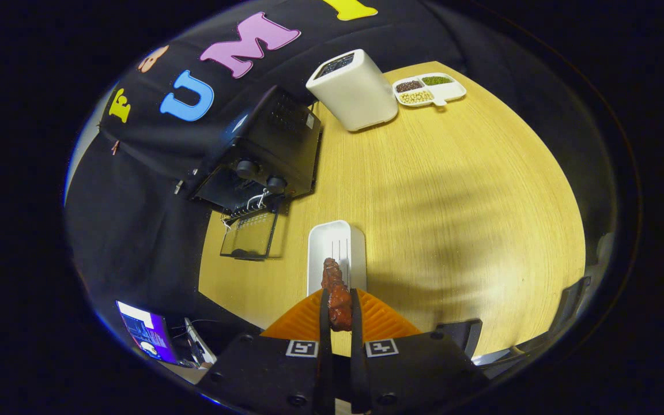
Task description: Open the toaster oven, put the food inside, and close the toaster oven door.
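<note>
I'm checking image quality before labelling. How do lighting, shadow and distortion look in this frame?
Gripper view: fisheye bends the table edge into a curve; a broad soft shadow crosses the wood right of the white tray; the open toaster oven interior is dark, with faint reflections on its dropped glass door; the food clamped in the tongs is sharp and evenly lit.

Toaster oven (pixel 263 155) interior dark past the open door (pixel 249 235); divided dish (pixel 429 89) contents too small.

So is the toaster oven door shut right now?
No, the toaster oven has its glass door folded down open onto the table, while the gripper holds the food between both fingers.
</note>
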Motion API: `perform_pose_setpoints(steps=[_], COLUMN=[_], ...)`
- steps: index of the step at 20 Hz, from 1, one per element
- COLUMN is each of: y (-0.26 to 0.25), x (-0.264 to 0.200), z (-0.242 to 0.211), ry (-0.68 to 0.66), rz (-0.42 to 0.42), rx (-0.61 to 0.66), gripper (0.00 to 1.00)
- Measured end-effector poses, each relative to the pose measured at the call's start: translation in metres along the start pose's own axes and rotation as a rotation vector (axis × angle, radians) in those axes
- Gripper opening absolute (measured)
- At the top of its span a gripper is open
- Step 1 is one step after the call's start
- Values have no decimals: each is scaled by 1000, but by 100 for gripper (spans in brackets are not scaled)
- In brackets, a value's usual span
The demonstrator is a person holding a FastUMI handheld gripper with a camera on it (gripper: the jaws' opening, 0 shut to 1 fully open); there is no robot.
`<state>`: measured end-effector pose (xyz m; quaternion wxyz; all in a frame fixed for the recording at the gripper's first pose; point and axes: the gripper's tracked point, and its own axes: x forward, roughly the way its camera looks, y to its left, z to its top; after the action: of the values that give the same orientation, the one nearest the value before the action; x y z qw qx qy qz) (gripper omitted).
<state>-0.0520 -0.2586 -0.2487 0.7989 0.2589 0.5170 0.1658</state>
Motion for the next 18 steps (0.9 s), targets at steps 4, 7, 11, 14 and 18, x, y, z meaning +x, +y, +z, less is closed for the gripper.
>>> perform_pose_setpoints(steps=[4, 7, 11, 14, 18], y=[39, 76, 139, 183, 235], x=[-13, -19, -20, -9, 13], z=[13, 21, 16, 3, -23], ry=[-63, -144, -255, -311, -331], rz=[9, 10, 46, 79, 128], rx=[11, 53, 142, 206, 241], gripper=[15, 15, 15, 15, 15])
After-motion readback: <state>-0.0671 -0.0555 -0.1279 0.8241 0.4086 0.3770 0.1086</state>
